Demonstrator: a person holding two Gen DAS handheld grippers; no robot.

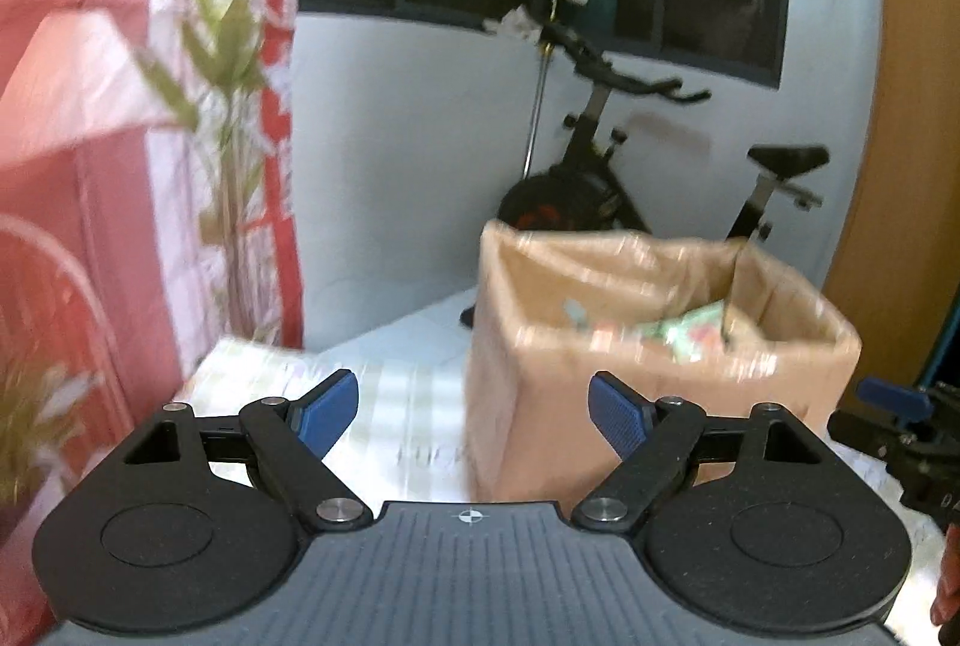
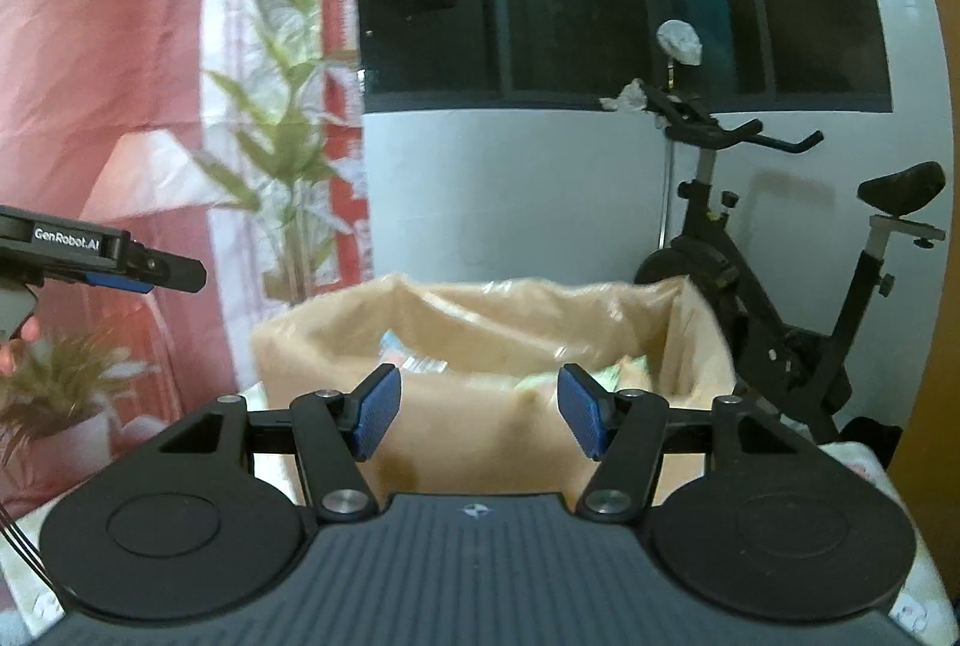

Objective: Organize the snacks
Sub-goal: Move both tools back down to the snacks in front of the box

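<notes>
A tan cardboard box lined with plastic stands on the table, ahead and right of my left gripper. Snack packets lie inside it, blurred. My left gripper is open and empty, held in front of the box's left corner. In the right wrist view the same box fills the centre, with snack packets inside. My right gripper is open and empty, just in front of the box's near wall. The left gripper shows at the left edge there, and the right gripper's blue pad at the left view's right edge.
A white patterned tablecloth covers the table. An exercise bike stands behind the box by the white wall. A pink curtain and a potted plant are at the left. A wooden panel is at the right.
</notes>
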